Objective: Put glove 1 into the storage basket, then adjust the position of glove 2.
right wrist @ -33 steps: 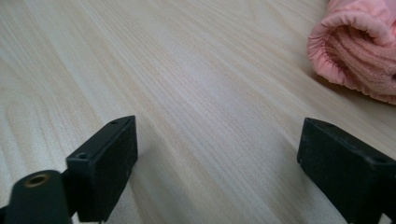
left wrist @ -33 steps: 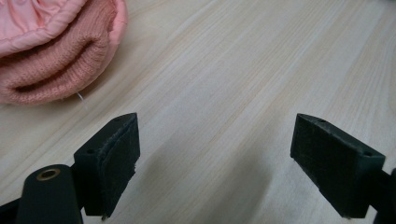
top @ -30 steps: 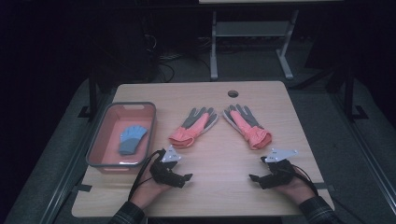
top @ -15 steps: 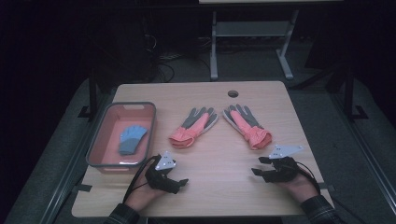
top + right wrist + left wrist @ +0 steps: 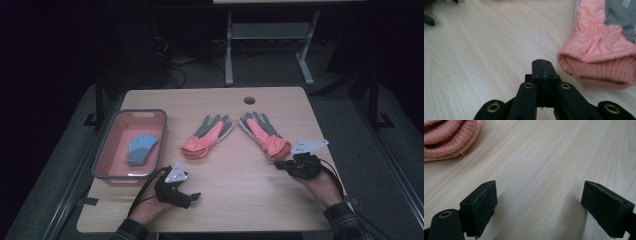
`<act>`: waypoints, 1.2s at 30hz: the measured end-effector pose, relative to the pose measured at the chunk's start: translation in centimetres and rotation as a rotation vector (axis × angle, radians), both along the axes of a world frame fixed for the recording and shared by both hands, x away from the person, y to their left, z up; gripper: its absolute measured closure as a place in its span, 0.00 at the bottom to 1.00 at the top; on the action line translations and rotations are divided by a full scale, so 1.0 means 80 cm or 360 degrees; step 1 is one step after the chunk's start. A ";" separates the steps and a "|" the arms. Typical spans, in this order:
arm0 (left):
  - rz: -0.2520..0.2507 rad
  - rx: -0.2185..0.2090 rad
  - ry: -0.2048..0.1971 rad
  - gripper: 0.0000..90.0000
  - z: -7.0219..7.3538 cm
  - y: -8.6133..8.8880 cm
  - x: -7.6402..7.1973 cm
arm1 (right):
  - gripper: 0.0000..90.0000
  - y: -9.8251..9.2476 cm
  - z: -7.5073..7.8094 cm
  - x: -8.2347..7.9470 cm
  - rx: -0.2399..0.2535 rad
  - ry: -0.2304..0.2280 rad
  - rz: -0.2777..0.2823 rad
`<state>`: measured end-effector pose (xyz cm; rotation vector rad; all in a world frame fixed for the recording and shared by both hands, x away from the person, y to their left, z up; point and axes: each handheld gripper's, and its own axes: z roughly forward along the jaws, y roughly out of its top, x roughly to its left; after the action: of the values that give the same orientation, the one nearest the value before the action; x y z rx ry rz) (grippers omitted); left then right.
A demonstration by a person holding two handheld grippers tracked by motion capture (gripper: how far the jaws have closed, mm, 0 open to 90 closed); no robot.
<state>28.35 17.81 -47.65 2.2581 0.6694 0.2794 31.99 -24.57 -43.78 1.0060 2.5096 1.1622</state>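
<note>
Both claws over bare bench, gloves untouched.
Right claw [image 5: 541, 65] has just been closing, jaws now pressed together on nothing, just beside the right glove [image 5: 599, 56] cuff. Left claw [image 5: 540, 202] gapes wide, nothing between; left glove [image 5: 206, 136] cuff near it. Blue glove [image 5: 140, 148] sits in tray [image 5: 108, 145].

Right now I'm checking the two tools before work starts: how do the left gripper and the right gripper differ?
The left gripper has its jaws wide apart over bare wood; the right gripper has just closed, jaws pressed together on nothing. The left gripper sits near the pink tray, its nearest glove cuff well off; the right gripper sits close beside the other glove's cuff. Both are black, hand-held and empty.
</note>
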 end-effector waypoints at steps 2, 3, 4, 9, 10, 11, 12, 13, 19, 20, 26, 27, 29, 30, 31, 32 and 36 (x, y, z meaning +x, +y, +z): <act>-0.0001 0.0000 0.0000 0.14 0.000 0.000 0.000 | 1.00 0.000 0.004 0.005 0.0017 -0.0008 -0.0017; -0.0002 0.0000 0.0000 0.14 0.000 0.000 0.000 | 1.00 -0.001 0.006 0.009 0.0015 -0.0032 -0.0010; -0.0002 -0.0001 0.0000 0.14 0.000 0.000 0.000 | 1.00 -0.003 0.008 0.013 0.0025 -0.0034 -0.0018; -0.0003 -0.0001 0.0001 0.14 0.000 0.000 0.000 | 1.00 -0.009 0.014 0.039 0.0020 -0.0054 -0.0062; -0.0003 -0.0001 0.0001 0.14 0.000 0.000 0.000 | 1.00 -0.010 0.015 0.043 0.0005 -0.0065 -0.0069; -0.0003 0.0000 0.0001 0.14 0.000 0.000 0.000 | 1.00 -0.011 0.015 0.048 0.0012 -0.0067 -0.0079; -0.0003 -0.0001 0.0001 0.14 0.000 0.000 0.000 | 1.00 -0.014 0.016 0.054 0.0031 -0.0081 -0.0097; -0.0002 -0.0001 0.0001 0.14 0.000 0.000 0.000 | 1.00 -0.015 0.017 0.059 0.0014 -0.0069 -0.0106; -0.0003 0.0000 0.0001 0.14 0.000 0.000 0.000 | 1.00 -0.023 0.014 0.089 -0.0041 -0.0086 -0.0187; -0.0003 0.0000 0.0001 0.14 0.000 0.000 0.000 | 1.00 -0.023 0.012 0.092 -0.0047 -0.0092 -0.0188; -0.0006 -0.0001 0.0002 0.14 0.000 0.000 0.000 | 1.00 -0.017 -0.005 0.104 -0.0085 -0.0049 -0.0160; -0.0007 0.0000 0.0001 0.14 0.000 0.000 0.000 | 1.00 -0.016 -0.004 0.103 -0.0080 -0.0036 -0.0158; -0.0010 0.0002 0.0001 0.14 0.000 0.000 0.000 | 1.00 -0.015 -0.004 0.102 -0.0075 -0.0027 -0.0142; -0.0011 0.0002 0.0001 0.14 0.000 0.000 0.000 | 1.00 -0.015 -0.004 0.101 -0.0086 -0.0028 -0.0124; -0.0011 0.0003 0.0000 0.14 0.000 0.000 0.000 | 1.00 -0.013 -0.004 0.100 -0.0087 -0.0019 -0.0112; -0.0011 0.0002 0.0000 0.14 0.000 0.000 0.000 | 1.00 -0.012 -0.004 0.099 -0.0091 -0.0013 -0.0094; -0.0011 0.0003 0.0000 0.14 0.000 0.000 0.000 | 1.00 -0.003 -0.004 0.095 -0.0097 0.0006 -0.0035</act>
<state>28.33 17.83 -47.64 2.2616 0.6612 0.2769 39.59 -24.78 -44.08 1.0190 2.5142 1.0721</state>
